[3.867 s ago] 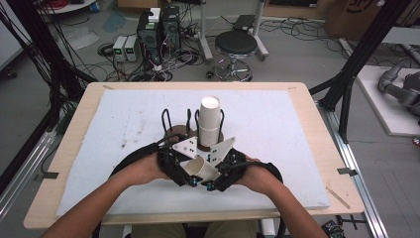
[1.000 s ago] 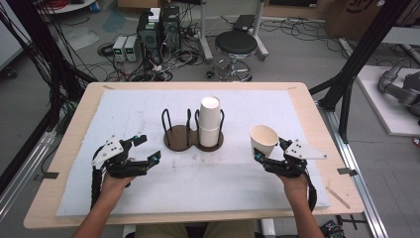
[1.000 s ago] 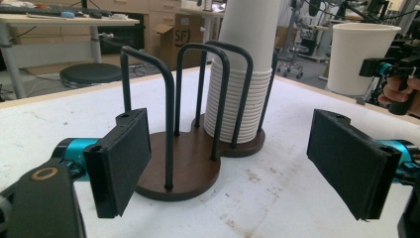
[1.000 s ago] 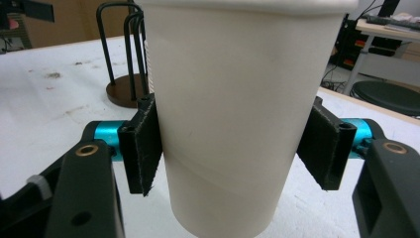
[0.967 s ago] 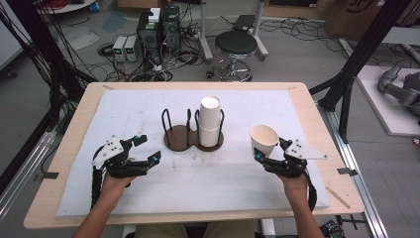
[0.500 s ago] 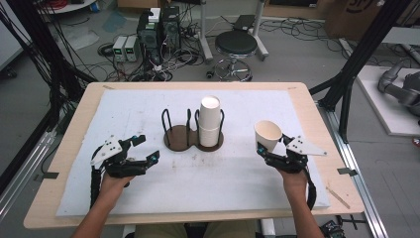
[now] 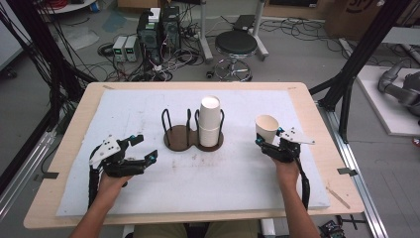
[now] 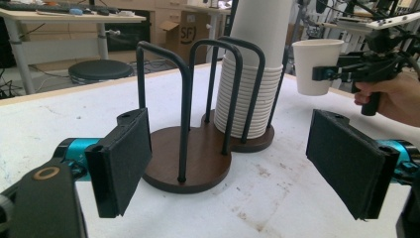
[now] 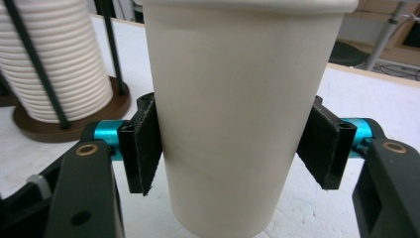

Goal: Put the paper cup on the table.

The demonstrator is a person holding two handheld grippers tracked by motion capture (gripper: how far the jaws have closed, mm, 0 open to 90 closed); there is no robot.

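The right tool [image 7: 266, 140] pinches a paper cup [image 7: 266, 128] upright; its own view shows pads pressing both sides. The left tool [image 7: 144, 148], spread, frames the rack [image 8: 188, 158] and cup stack [image 8: 250, 94].

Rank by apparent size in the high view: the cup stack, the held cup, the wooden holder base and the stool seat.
1. Holder base, widest footprint.
2. Cup stack.
3. Stool seat, close to the stack, and it sits farther from the camera, so that order is unsure.
4. Held cup, smallest, in the right gripper.
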